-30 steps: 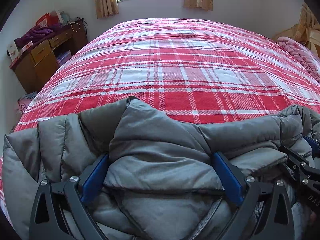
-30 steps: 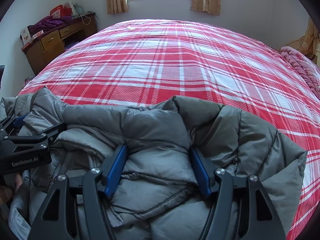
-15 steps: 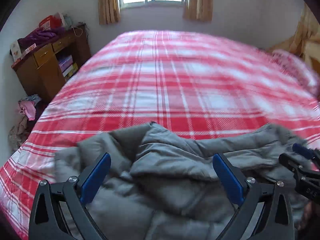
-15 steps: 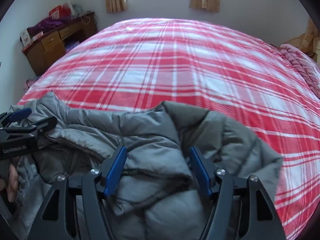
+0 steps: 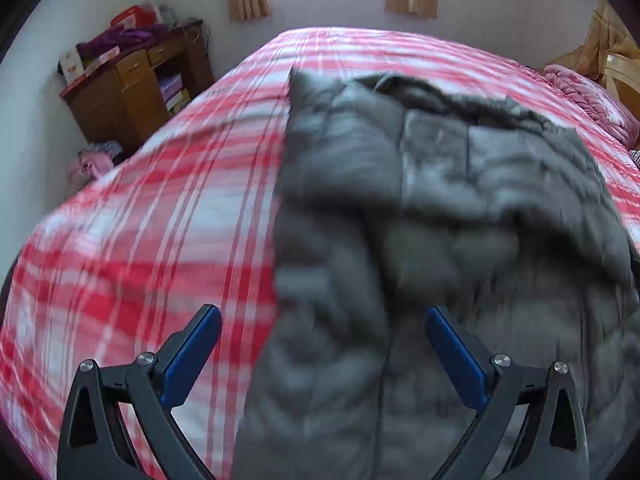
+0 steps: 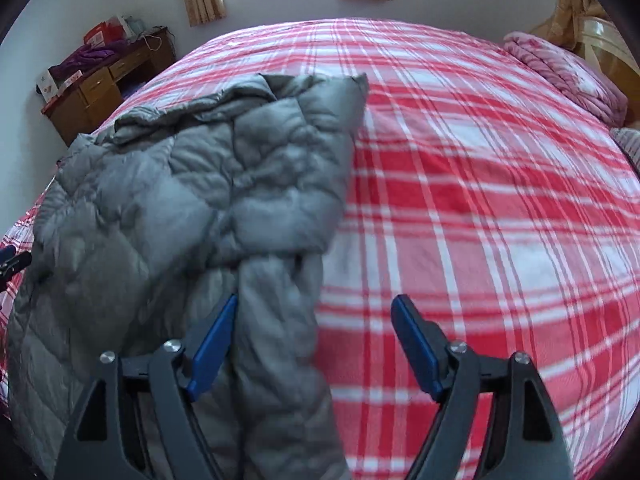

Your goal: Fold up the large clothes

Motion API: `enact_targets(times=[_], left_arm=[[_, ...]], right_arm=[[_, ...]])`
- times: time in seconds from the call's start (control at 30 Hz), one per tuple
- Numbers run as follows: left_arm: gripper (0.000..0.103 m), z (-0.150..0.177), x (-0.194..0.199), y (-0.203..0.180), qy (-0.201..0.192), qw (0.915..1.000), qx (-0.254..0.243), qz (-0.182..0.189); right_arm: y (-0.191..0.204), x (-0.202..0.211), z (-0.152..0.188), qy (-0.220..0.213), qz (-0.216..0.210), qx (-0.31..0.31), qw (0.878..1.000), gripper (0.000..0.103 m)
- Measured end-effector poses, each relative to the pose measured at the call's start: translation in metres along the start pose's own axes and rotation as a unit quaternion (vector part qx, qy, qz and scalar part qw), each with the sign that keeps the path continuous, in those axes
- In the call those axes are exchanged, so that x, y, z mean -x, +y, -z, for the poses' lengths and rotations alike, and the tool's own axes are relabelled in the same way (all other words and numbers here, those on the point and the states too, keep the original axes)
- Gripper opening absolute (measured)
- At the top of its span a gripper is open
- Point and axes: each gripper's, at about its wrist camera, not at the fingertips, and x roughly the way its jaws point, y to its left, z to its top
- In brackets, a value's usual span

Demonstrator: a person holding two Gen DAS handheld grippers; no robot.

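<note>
The grey quilted puffer jacket [image 6: 192,200] lies on the red plaid bed [image 6: 480,200], both claws gaping. The right claw [image 6: 316,344] is opening, sleeve at nine o'clock; the left claw [image 5: 322,354] clamps nothing. Next, I reckon: regrip an edge

The left tongs [image 5: 322,342] are pointing steeply downward, blue pads [image 5: 192,356] standing wide apart and pressing on nothing. The right tongs [image 6: 316,344] are tilting down at much the same angle, their jaws opening, the blue pads [image 6: 212,354] clamping nothing. At the left edge of the right wrist view, the tip of the left tongs is peeking in.
</note>
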Motion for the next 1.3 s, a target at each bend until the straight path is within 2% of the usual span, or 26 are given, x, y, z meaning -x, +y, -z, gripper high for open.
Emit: enact_targets(times=[0.1, 0.2, 0.47, 0.6, 0.63, 0.67, 0.7, 0.73, 0.77, 0.8, 0.83, 0.97, 1.1, 1.23, 1.3], left_arm=[[0.102, 0.038, 0.013, 0.009, 0.012, 0.9999, 0.01, 0.003], [0.102, 0.06, 0.027, 0.013, 0.016, 0.9995, 0.021, 0.015], [0.102, 0.107, 0.047, 0.02, 0.026, 0.9984, 0.031, 0.04], [0.102, 0.126, 0.055, 0.018, 0.022, 0.998, 0.02, 0.056], [0.096, 0.129, 0.056, 0.018, 0.021, 0.9973, 0.02, 0.068], [0.085, 0.132, 0.059, 0.018, 0.014, 0.997, 0.017, 0.074], [0.075, 0.134, 0.062, 0.017, 0.009, 0.9976, 0.009, 0.068], [0.049, 0.135, 0.067, 0.015, 0.003, 0.9972, -0.002, 0.075], [0.023, 0.137, 0.07, 0.013, 0.0, 0.996, -0.007, 0.089], [0.019, 0.137, 0.075, 0.013, -0.001, 0.9937, -0.009, 0.112], [0.016, 0.137, 0.08, 0.012, -0.006, 0.9935, -0.011, 0.113], [0.011, 0.135, 0.113, 0.012, -0.045, 0.9914, -0.025, 0.12], [0.01, 0.125, 0.173, 0.02, -0.085, 0.9853, -0.022, 0.146], [0.01, 0.112, 0.252, 0.034, -0.153, 0.9727, -0.024, 0.173], [0.01, 0.101, 0.281, 0.041, -0.187, 0.9677, -0.025, 0.167]], right_arm=[[-0.009, 0.018, 0.035, 0.004, -0.008, -0.023, 1.0, 0.081], [-0.01, 0.036, 0.064, -0.001, -0.01, -0.034, 0.999, 0.081], [-0.004, 0.072, 0.128, -0.01, -0.002, -0.031, 0.999, 0.081], [0.0, 0.085, 0.153, -0.004, -0.01, -0.021, 1.0, 0.08], [0.001, 0.088, 0.159, -0.003, -0.012, -0.017, 1.0, 0.079], [0.004, 0.09, 0.164, -0.002, -0.016, -0.013, 1.0, 0.073], [0.005, 0.091, 0.17, -0.001, -0.02, -0.009, 1.0, 0.058], [0.006, 0.094, 0.175, -0.003, -0.029, -0.007, 1.0, 0.046], [0.007, 0.096, 0.179, -0.003, -0.048, -0.009, 0.999, 0.02], [0.007, 0.098, 0.181, 0.001, -0.084, -0.02, 0.996, 0.016], [0.006, 0.1, 0.182, -0.002, -0.102, -0.03, 0.994, 0.015], [0.01, 0.12, 0.182, -0.04, -0.108, -0.031, 0.993, 0.012], [0.009, 0.16, 0.178, -0.089, -0.125, -0.029, 0.988, 0.011], [0.015, 0.226, 0.176, -0.153, -0.124, -0.014, 0.98, 0.01], [0.017, 0.265, 0.175, -0.194, -0.127, -0.007, 0.973, 0.01]])
